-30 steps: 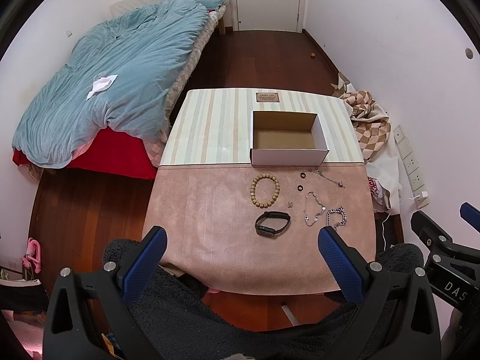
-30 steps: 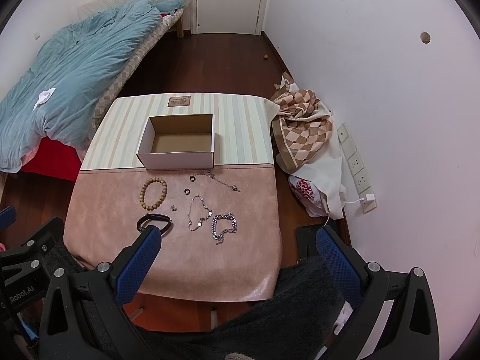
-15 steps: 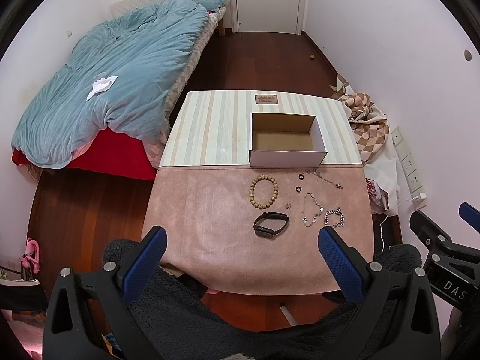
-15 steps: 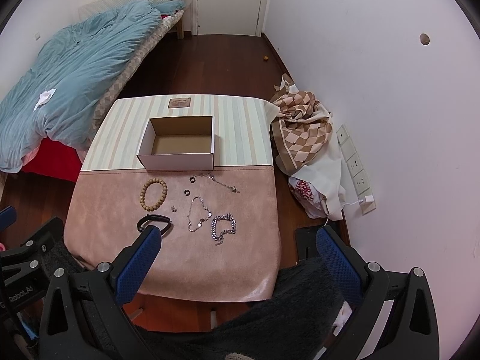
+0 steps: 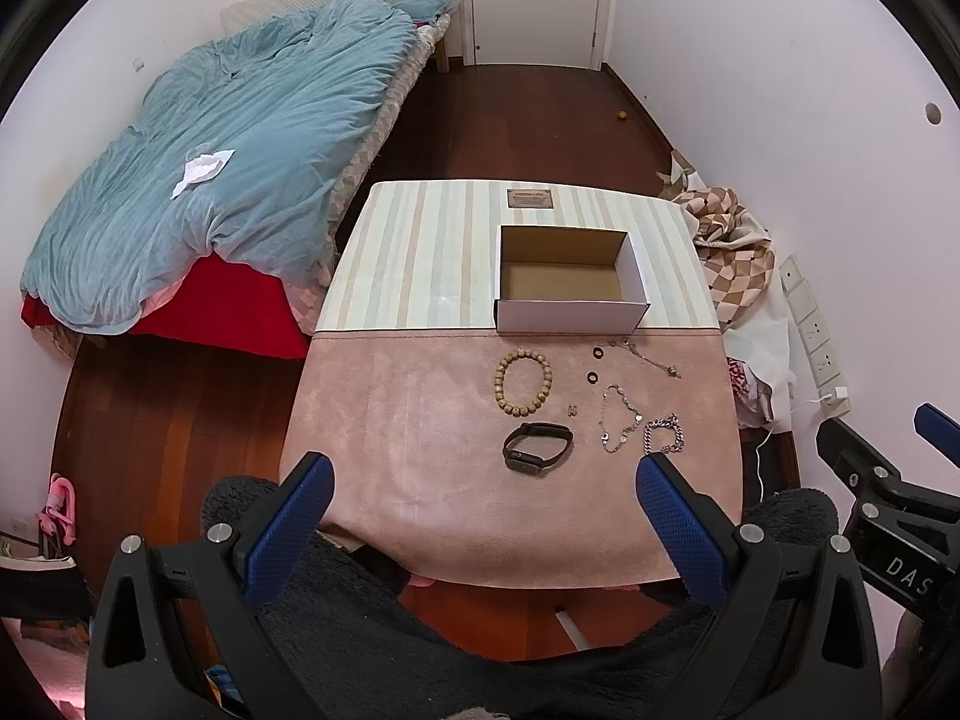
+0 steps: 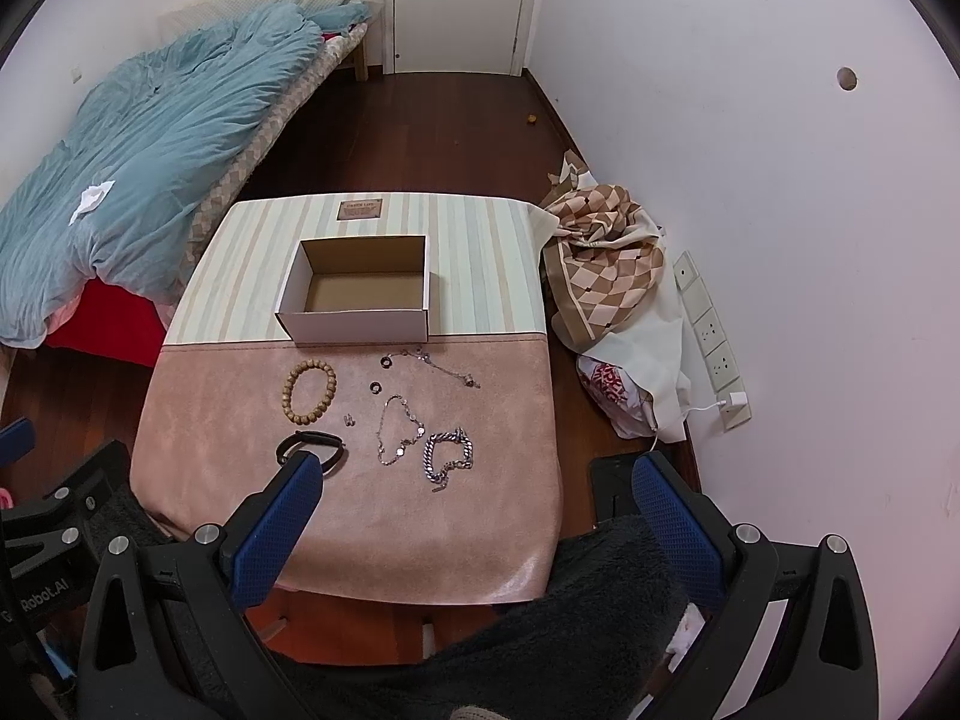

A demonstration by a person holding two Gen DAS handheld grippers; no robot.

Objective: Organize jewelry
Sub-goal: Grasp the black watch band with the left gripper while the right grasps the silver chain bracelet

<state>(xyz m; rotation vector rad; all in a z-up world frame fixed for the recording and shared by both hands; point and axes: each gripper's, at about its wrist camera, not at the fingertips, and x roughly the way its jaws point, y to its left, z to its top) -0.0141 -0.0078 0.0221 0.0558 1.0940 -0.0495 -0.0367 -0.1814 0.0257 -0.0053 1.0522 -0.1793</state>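
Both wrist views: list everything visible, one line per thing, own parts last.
Table: one, pink suede front, striped back, centre.
Box: one, white outside, brown inside, open, empty, on the striped part.
Bead bracelet: one, tan, in front of the box.
Black band: one, black, nearer than the beads.
Small rings: two, black, right of the beads.
Thin chains: two, silver, right part of the pink area.
Chunky chain bracelet: one, silver, near right.
Bed: one, blue duvet, left.
Checked cloth: one, brown and cream, floor at right.
Door: one, white, far end.
Left tongs: blue pads, open, empty.
Right tongs: blue pads, open, empty.
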